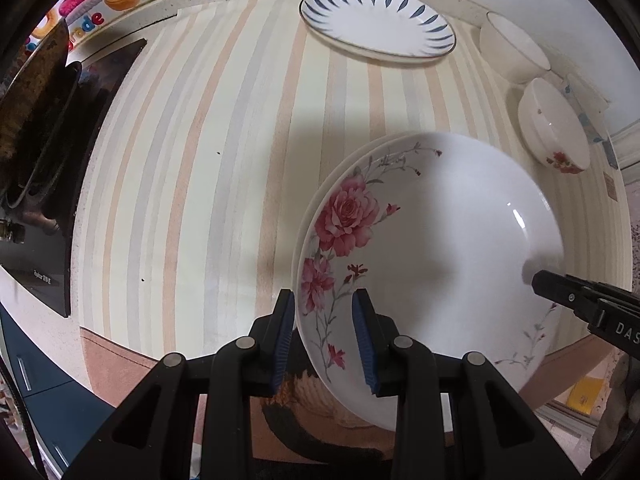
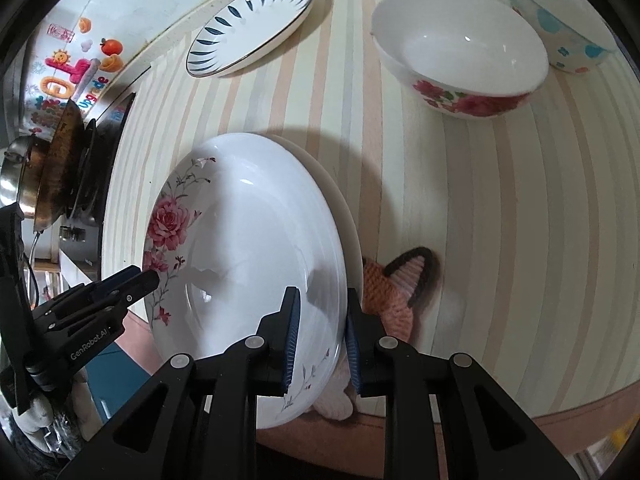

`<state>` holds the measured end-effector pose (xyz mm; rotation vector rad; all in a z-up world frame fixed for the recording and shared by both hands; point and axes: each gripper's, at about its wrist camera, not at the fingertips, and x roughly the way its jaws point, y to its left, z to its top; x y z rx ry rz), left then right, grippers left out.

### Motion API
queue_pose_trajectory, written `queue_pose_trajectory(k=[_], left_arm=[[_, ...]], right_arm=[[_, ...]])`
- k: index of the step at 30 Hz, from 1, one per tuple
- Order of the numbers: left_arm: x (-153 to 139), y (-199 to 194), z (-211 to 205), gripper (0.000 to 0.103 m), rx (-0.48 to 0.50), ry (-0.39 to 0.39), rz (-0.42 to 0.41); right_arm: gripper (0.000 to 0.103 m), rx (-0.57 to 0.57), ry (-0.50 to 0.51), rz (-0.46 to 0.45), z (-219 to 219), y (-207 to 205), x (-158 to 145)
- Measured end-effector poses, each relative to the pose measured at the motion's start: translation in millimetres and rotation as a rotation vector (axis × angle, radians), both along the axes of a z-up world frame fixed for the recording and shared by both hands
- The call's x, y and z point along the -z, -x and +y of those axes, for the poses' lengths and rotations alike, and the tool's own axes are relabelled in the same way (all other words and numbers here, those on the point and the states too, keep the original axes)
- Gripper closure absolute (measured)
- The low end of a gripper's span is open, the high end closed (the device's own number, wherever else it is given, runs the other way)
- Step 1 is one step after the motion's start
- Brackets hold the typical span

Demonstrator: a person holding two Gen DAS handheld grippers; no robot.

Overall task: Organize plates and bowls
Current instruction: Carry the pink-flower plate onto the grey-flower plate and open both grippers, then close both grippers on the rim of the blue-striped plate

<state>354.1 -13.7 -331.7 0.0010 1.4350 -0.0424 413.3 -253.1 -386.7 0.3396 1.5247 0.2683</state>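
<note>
A white plate with pink flowers [image 1: 440, 240] [image 2: 248, 240] hangs tilted over the front of the striped mat, held at opposite rims. My left gripper [image 1: 325, 320] [image 2: 148, 278] is shut on its left rim, one blue pad inside the plate and one outside. On the right rim my right gripper [image 2: 322, 320] [image 1: 538, 278] is shut the same way. The rim of a second white plate [image 2: 354, 224] shows just beneath it. Farther back lie a blue-leaf plate [image 1: 378, 20] [image 2: 252, 24], a floral bowl [image 1: 554, 128] [image 2: 460, 48] and a plain white bowl [image 1: 516, 48].
A stove with a dark wok [image 1: 36, 128] [image 2: 60, 160] borders the mat on the left. A blue-dotted bowl [image 2: 560, 20] stands at the back right. A knitted orange toy [image 2: 396, 292] lies at the counter's front edge, partly under the plates.
</note>
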Motion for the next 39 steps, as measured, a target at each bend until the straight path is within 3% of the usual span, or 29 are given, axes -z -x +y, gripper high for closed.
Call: queue_pose_trajectory(k=[4, 8, 12, 15, 19, 27, 30, 32, 34, 35, 39], left_arm=[[-20.9, -5.4, 6.8, 0.076, -0.008, 0.022, -0.027], [-47.0, -29.7, 20.5, 0.075, -0.034, 0.086, -0.053], [-61.2, -83.0, 32.2, 0.070, -0.061, 0.123, -0.066], [-61.7, -135.1, 36.6, 0.070, -0.066, 0.136, -0.071], [-42.5, -206.7, 40.8, 0.070, -0.071, 0.147, -0.054], [24.9, -292.5, 34.8, 0.070, -0.018, 0.112, 0.048], [40.9, -304.6, 30.9, 0.068, -0.002, 0.142, 0.056], [41.9, -306.8, 27.9, 0.071, 0.007, 0.167, 0.028], [39.5, -305.0, 25.6, 0.077, 0.013, 0.184, 0.000], [37.8, -302.6, 23.5, 0.081, 0.019, 0.182, -0.016], [33.0, -293.5, 16.8, 0.082, 0.048, 0.133, -0.051]], right_arm=[[0.078, 0.019, 0.003, 0.024, -9.8, 1.9, -3.6], [0.078, 0.071, -0.056, 0.009, -25.9, -0.1, -20.4], [0.076, 0.136, -0.125, -0.037, -31.4, -23.3, -47.8], [0.065, 0.183, -0.166, -0.102, -25.0, -63.3, -65.7], [0.065, 0.249, -0.126, -0.149, -14.5, -125.0, -61.9], [0.065, 0.347, -0.049, -0.090, -7.3, -217.3, -8.4], [0.065, 0.379, -0.030, -0.079, -6.6, -233.1, 7.9], [0.071, 0.388, -0.011, -0.075, -8.5, -238.3, 18.1], [0.090, 0.381, 0.001, -0.073, -6.0, -240.1, 23.9], [0.093, 0.374, 0.005, -0.083, -3.7, -240.1, 24.5], [0.093, 0.319, 0.068, -0.123, 6.9, -238.4, 19.6]])
